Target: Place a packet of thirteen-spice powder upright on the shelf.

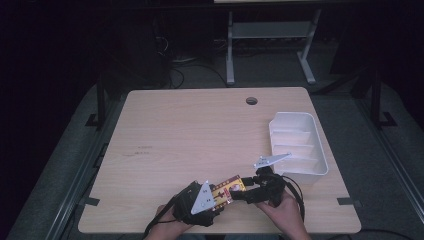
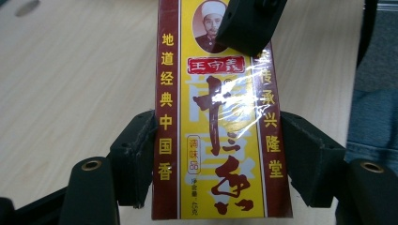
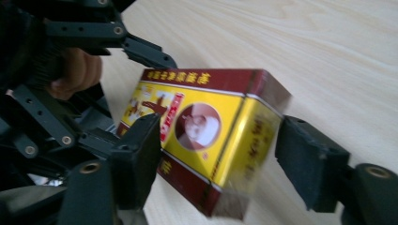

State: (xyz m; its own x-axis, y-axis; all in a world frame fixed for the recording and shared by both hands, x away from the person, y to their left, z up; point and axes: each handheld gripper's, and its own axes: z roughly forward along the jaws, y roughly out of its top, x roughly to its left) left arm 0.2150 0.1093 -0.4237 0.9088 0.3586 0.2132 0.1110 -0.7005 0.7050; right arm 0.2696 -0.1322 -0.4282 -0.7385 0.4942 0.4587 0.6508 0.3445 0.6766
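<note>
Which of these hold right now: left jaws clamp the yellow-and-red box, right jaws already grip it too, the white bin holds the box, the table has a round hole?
1. The left gripper clamps the box by its sides. True.
2. The right gripper grips it too. False: its jaws straddle the box's end, a gap at one pad.
3. The box lies in the white bin. False: it is held beside the bin.
4. The table has a round hole. True.

Near the front edge of the wooden worktop (image 1: 200, 130), the left hand-held gripper (image 1: 216, 196) and the right hand-held gripper (image 1: 243, 190) meet at a yellow-red box (image 1: 227, 189). A white tray (image 1: 315, 135) stands at right.
</note>
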